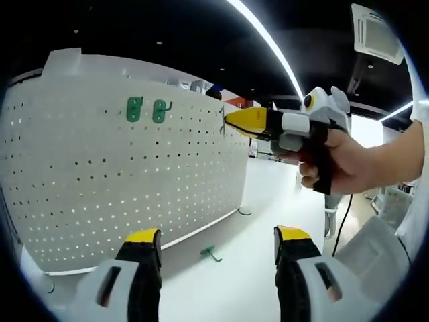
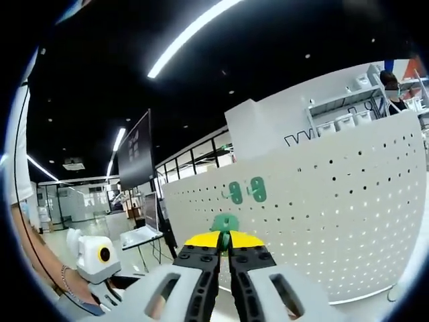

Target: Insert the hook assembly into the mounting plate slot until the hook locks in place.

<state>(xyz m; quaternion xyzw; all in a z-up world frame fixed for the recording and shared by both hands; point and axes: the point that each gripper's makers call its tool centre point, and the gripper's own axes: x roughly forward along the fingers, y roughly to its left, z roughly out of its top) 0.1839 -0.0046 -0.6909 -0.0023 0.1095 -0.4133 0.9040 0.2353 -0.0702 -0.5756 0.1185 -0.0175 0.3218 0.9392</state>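
Right tongs (image 2: 225, 242) pinched on a green hook (image 2: 224, 223) at the white pegboard (image 1: 100, 174).
Left gripper view, left to right: two mounted green hooks (image 1: 146, 110) on the pegboard, left tongs (image 1: 218, 236) gaping with nothing between, spare green hook (image 1: 210, 252) lying on the worktop (image 1: 261, 194), hand (image 1: 342, 161) gripping the right tongs. Right gripper view: held hook just below the mounted pair.
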